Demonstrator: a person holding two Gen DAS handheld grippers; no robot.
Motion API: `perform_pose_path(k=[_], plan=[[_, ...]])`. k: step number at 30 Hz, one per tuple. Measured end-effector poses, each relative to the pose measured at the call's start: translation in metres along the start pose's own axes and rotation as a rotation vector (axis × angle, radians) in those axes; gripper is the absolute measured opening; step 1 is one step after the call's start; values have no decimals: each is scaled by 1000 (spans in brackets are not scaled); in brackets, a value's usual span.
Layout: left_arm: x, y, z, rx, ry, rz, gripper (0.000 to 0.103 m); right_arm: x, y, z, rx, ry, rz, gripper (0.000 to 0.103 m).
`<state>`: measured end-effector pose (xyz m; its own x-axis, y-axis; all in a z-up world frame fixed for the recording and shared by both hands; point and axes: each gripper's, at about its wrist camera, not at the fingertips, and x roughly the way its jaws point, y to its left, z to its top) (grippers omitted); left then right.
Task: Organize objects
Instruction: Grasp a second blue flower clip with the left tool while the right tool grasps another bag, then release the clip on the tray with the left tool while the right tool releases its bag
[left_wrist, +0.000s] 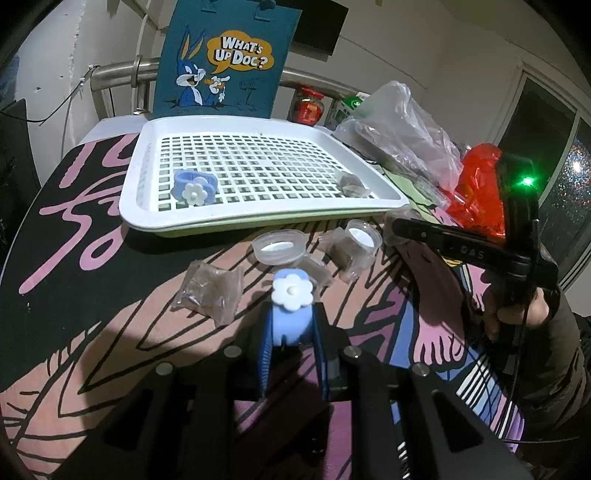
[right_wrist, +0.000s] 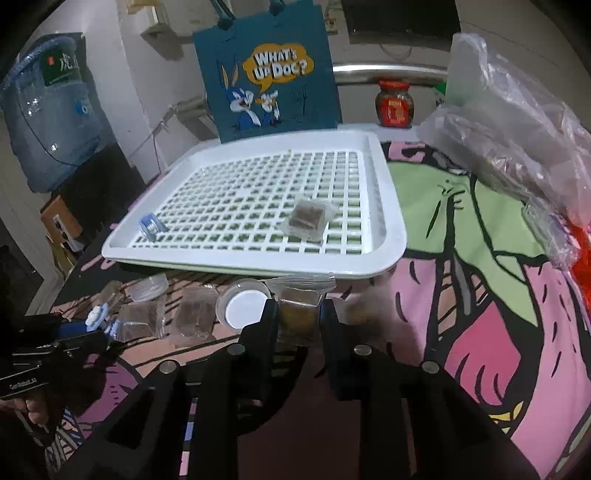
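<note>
Left gripper (left_wrist: 291, 332) clamps blue flower clip (left_wrist: 291, 295) above cloth, likely bound for white tray (left_wrist: 384, 192), where matching clip (left_wrist: 194, 188) lies. Right gripper (right_wrist: 298, 321) pinches clear packet (right_wrist: 299, 295) near tray's front edge.

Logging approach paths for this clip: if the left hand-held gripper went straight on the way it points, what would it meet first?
Probably the clear round plastic lid on the patterned cloth, just beyond the blue flower clip that the left hand-held gripper holds; behind it is the white perforated plastic tray. Depth is uncertain.
</note>
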<state>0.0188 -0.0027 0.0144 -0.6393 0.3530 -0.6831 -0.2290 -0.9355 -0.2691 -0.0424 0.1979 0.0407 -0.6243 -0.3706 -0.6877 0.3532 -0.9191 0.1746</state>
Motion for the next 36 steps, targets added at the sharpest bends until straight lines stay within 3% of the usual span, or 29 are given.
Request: perform_pose_path(k=[14,36], plan=[[-17,-1,2,1,-104,9,20,-45,31,-14,-106,-184,81,21],[-19,-3,2,10,-122,14,20,-52,37,-19,-132,-217,103,22]])
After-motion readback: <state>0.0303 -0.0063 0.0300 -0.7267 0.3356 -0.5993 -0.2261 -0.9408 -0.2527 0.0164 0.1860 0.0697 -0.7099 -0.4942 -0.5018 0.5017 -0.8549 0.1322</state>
